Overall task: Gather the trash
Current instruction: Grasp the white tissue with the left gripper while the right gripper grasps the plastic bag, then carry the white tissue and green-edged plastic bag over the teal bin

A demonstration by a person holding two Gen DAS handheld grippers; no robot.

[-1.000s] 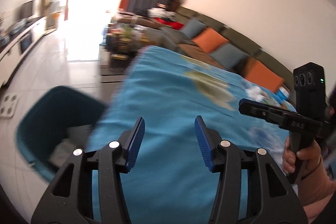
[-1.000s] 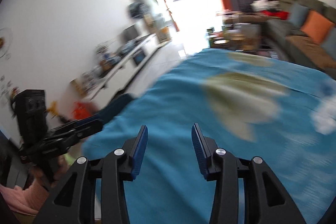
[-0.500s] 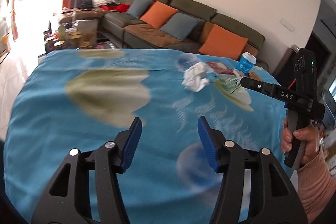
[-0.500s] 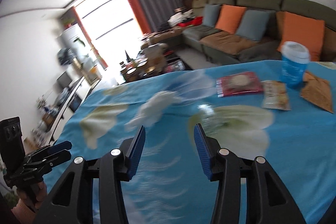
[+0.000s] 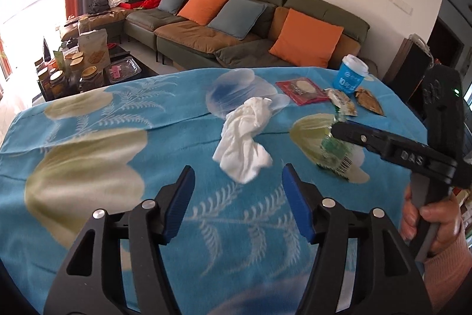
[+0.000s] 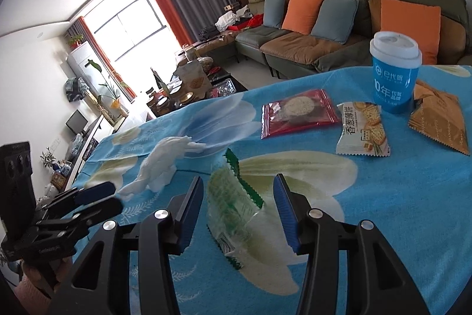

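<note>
A crumpled white tissue [image 5: 244,138] lies on the blue flowered tablecloth [image 5: 124,114], just ahead of my open, empty left gripper [image 5: 239,197]. It also shows in the right wrist view [image 6: 165,164]. A clear green-edged wrapper [image 6: 233,200] lies between the fingers of my open right gripper [image 6: 237,211]; in the left wrist view the wrapper [image 5: 336,152] sits under the right gripper [image 5: 339,127]. Further back lie a red snack packet [image 6: 298,111], a cracker packet [image 6: 361,129], a brown wrapper [image 6: 439,123] and a blue paper cup [image 6: 393,76].
A green sofa [image 5: 236,16] with orange and blue cushions stands behind the table. A low coffee table [image 5: 79,64] crowded with jars and bags is at the left. A dark speaker [image 5: 413,70] stands at the table's far right corner.
Both grippers have swung from the left side of the table, near a teal bin, toward the trash and moved closer. The right gripper now straddles the clear wrapper.
</note>
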